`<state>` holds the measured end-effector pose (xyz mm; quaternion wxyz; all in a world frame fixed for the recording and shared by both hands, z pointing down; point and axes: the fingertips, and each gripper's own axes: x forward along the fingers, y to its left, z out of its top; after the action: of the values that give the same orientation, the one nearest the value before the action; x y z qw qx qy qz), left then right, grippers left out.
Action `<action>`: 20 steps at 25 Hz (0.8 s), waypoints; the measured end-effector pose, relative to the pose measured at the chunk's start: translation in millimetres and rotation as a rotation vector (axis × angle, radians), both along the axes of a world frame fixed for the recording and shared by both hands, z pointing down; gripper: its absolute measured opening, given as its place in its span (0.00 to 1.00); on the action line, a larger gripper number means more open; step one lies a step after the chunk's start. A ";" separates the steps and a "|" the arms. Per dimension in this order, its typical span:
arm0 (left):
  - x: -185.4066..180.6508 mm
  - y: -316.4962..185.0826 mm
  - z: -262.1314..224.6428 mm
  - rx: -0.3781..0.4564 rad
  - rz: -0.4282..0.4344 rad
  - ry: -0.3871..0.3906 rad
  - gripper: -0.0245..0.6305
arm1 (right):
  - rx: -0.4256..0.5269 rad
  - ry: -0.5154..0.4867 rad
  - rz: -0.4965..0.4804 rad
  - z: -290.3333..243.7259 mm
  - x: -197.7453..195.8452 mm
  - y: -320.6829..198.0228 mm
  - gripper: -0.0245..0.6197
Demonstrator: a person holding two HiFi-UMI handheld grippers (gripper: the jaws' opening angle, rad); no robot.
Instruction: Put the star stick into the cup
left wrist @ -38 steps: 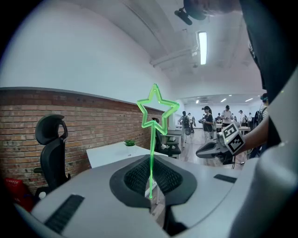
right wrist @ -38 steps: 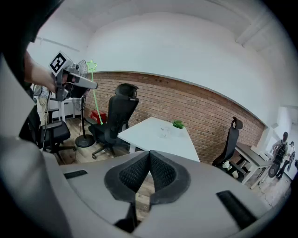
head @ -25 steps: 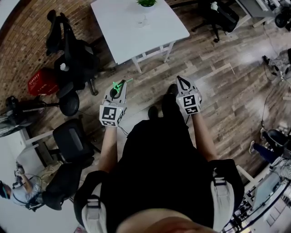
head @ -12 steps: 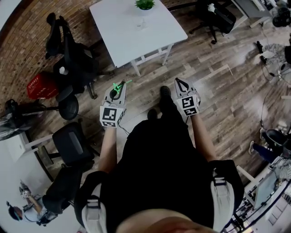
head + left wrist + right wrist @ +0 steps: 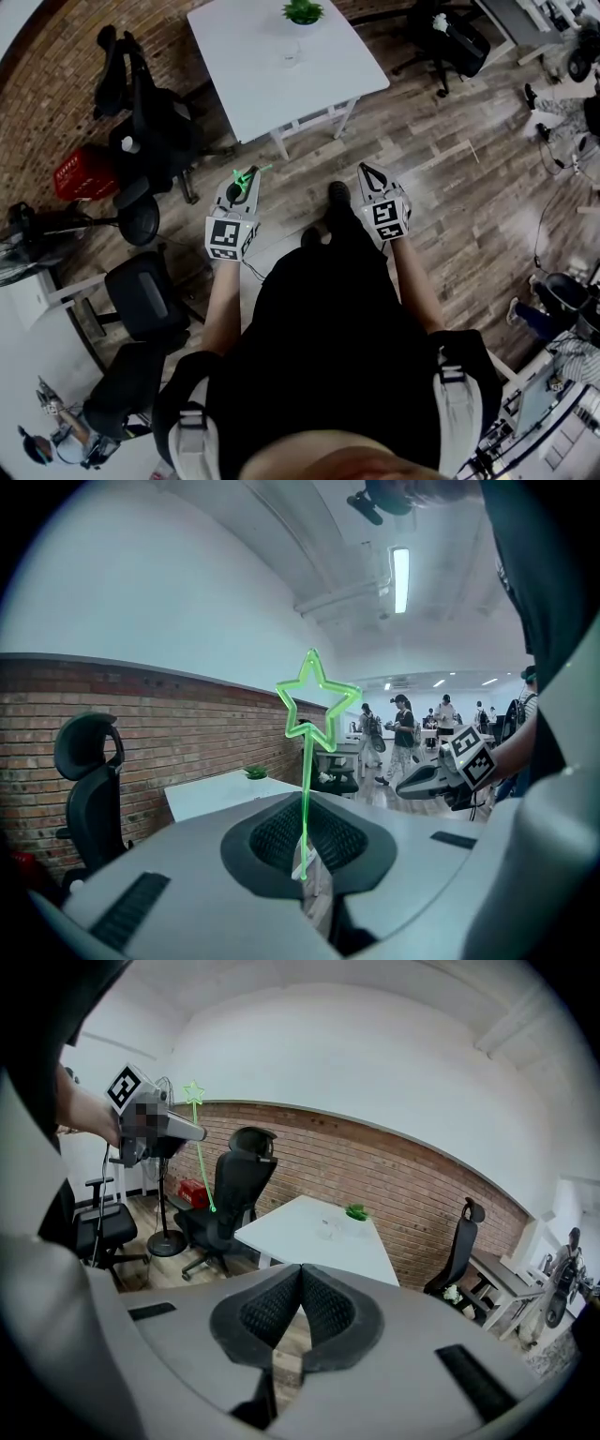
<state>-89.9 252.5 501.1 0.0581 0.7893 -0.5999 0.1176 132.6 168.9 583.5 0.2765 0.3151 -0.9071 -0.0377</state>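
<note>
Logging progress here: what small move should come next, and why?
Probably step toward the table, keeping the stick upright. The left gripper is shut on the stick, while the cup stands on the table, well ahead across the floor. The right gripper is shut, holding nothing.

On the table point(image 5: 248, 70), cup point(image 5: 292, 53) stands before plant point(image 5: 303, 11).

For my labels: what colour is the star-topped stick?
Bright green star stick, best in the left gripper view.
</note>
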 end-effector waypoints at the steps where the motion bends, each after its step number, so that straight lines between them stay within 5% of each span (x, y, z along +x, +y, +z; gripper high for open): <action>1: -0.5 -2.8 -0.6 0.002 -0.004 0.004 0.08 | -0.002 0.006 0.001 -0.3 0.3 -2.9 0.04; 20: 5.8 -60.1 -17.5 0.018 -0.080 0.000 0.08 | 0.003 -0.031 -0.112 -3.4 -24.4 -76.6 0.04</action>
<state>-84.0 192.4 483.5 0.0558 0.7652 -0.6319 0.1096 108.2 92.2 580.1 0.2595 0.2646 -0.9275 -0.0497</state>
